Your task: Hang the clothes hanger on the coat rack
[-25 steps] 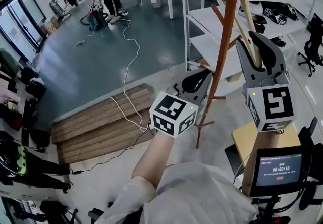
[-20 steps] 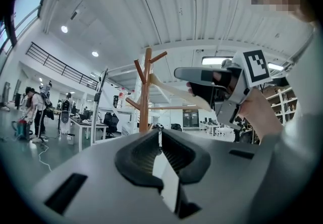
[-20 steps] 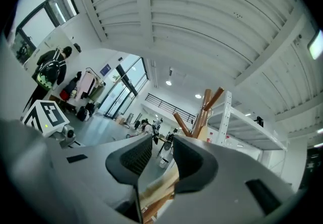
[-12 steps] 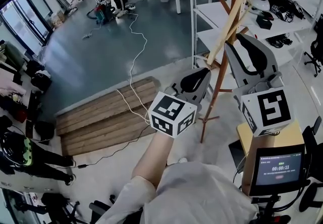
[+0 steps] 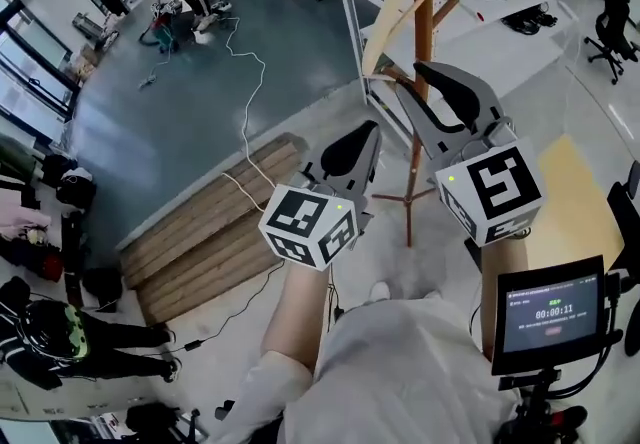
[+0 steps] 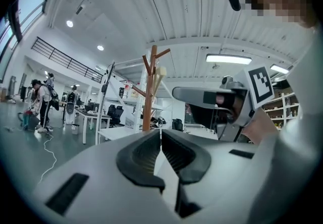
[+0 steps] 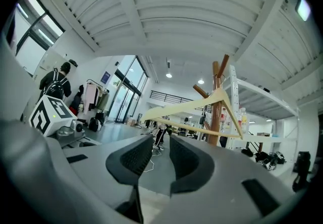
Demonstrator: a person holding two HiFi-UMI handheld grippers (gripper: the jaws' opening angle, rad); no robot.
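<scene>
1. Nearest, the left gripper (image 6: 160,134) has its jaws pressed together with nothing between them; it is idle, low beside the right one
2. The right gripper (image 7: 160,140) has its jaws spread, and through the gap only bare floor shows, so it carries nothing
3. Ahead of the right jaws, above their tips and a little to their right, is the clothes hanger (image 7: 181,105). It is pale wood and free of both jaws, with its peak up against the pole; the hook itself is too small to make out
4. Just behind the hanger stands the coat rack (image 7: 216,122), a brown wooden pole with slanted pegs. In the head view the hanger (image 5: 388,17) leans along it beyond the right jaws' tips
5. Judged from this, the hanging looks done and the step in hand is letting go and clearing off
6. The next move calls for drawing the spread jaws straight back, clear of the lower bar, so that nothing nudges the hanger off its peg
</scene>
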